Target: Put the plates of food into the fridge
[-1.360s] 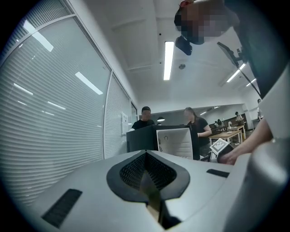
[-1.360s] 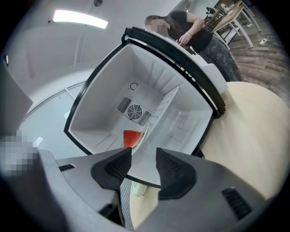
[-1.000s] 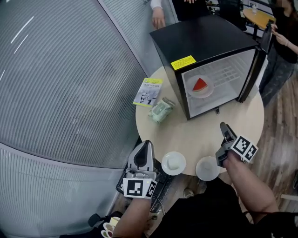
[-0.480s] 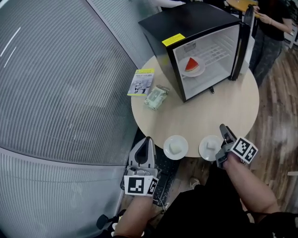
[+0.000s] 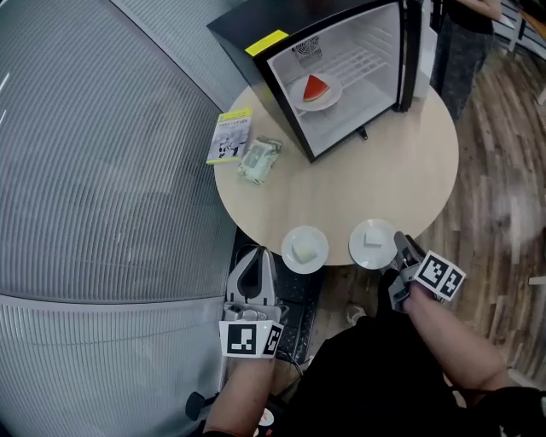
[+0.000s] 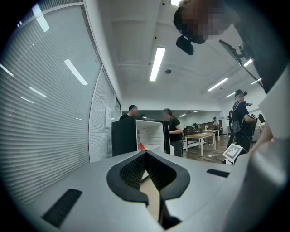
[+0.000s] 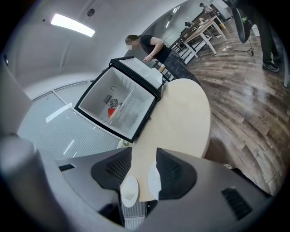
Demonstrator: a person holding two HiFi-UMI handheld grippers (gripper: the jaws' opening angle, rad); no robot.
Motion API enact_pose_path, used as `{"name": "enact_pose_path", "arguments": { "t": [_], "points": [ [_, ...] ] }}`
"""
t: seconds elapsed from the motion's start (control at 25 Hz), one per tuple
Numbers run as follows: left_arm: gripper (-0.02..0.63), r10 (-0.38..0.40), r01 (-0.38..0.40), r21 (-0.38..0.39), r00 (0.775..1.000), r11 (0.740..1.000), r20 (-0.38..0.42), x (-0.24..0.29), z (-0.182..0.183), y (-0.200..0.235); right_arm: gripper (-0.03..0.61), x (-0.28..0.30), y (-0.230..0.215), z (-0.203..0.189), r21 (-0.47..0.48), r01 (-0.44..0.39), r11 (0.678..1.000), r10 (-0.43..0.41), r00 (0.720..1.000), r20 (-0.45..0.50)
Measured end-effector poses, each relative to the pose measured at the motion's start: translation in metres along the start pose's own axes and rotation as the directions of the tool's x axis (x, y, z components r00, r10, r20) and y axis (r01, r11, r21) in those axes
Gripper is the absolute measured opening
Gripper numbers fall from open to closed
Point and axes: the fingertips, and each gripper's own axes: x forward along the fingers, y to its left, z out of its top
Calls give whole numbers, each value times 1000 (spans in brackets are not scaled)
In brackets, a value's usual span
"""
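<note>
Here, white plates [image 5: 318,240] [image 5: 359,249] (pale food [image 5: 302,251]) lie by gaping right gripper [image 5: 401,247]; left gripper [image 5: 256,256] closed.

Fridge [image 5: 247,26] on table [image 5: 384,179], 1 plate [image 5: 317,92] inside, 2 plates [image 5: 304,249] at near edge

Open-plan office or lab floor. Indicators: a round table [image 5: 375,188] carrying a mini fridge [image 5: 247,26]; a ribbed glass partition [image 5: 102,171] beside the table; wood-plank floor [image 5: 503,154] around it; beyond it, work tables [image 6: 202,135], standing people [image 6: 174,131] and linear ceiling lights [image 6: 157,63].
</note>
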Motion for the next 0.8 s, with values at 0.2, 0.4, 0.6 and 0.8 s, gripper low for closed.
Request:
{"name": "enact_pose_path", "arguments": {
  "t": [0.2, 0.4, 0.6, 0.8],
  "points": [
    [5, -25, 25, 10, 999, 1000, -22, 3, -11, -14, 172, -9, -36, -29, 39, 50, 998, -48, 998, -47],
    [5, -38, 39, 30, 998, 999, -44, 6, -18, -24, 172, -9, -70, -53, 78, 102, 992, -96, 992, -79],
    [5, -33, 37, 52, 997, 998, -69, 2, -27, -24, 172, 0, -89, -78, 122, 111, 986, -98, 989, -113],
    [5, -26, 36, 88, 994, 995, -102, -9, -35, -24, 172, 11, -102, -91, 139, 115, 984, -96, 987, -131]
  ]
}}
